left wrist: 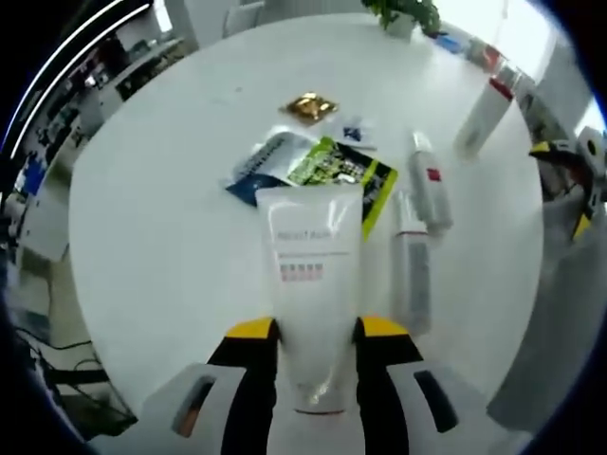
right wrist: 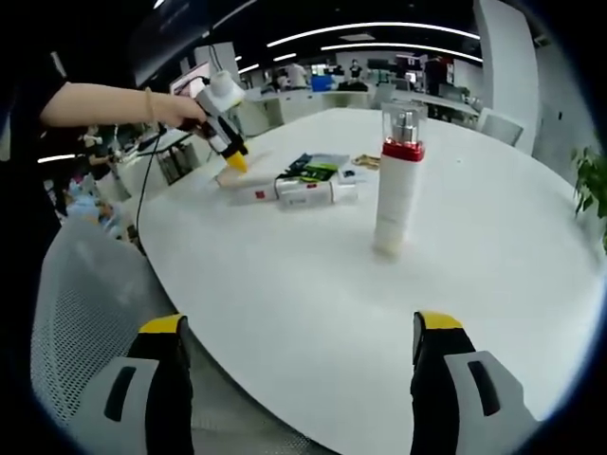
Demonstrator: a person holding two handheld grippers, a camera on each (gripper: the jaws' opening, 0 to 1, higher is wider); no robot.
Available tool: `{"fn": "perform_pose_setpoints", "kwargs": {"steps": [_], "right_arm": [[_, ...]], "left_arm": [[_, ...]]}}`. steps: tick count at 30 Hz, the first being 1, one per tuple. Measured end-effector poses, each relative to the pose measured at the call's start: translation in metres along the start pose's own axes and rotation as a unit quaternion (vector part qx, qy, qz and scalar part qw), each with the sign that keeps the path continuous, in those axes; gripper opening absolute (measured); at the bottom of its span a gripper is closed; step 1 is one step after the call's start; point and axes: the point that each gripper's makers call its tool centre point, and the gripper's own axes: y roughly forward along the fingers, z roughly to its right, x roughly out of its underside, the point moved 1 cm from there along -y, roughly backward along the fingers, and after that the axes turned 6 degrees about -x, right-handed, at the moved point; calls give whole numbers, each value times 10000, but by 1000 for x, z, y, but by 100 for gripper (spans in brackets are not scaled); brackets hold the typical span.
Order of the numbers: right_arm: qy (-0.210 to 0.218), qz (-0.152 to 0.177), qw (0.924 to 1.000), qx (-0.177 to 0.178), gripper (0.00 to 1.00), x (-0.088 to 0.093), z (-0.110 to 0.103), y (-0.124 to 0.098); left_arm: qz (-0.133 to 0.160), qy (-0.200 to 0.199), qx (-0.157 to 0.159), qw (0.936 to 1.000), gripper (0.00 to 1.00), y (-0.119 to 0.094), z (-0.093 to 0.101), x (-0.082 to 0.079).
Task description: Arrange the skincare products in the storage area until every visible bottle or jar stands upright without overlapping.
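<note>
My left gripper is shut on a white squeeze tube, held near its cap end, with the flat crimped end pointing away. In the right gripper view a hand holds that left gripper down at the table, the tube beneath it. Two white bottles with red bands lie on their sides just right of the tube, and they show again as lying bottles. A tall white bottle with a red collar and clear cap stands upright, also seen as the standing bottle. My right gripper is open over the table's near edge, holding nothing.
Flat sachets lie beyond the tube: a gold one, a green-black one, a blue-silver one. The round white table has bare surface toward its near edge. A mesh chair back stands at the left. A plant sits at the far rim.
</note>
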Motion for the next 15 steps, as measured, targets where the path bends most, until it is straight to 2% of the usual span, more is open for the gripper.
{"fn": "perform_pose_setpoints", "kwargs": {"steps": [15], "right_arm": [[-110,-15,9999,-117,97,-1,-5,1]], "left_arm": [[257,-152,-90,9995,32,-24,8,4]]}}
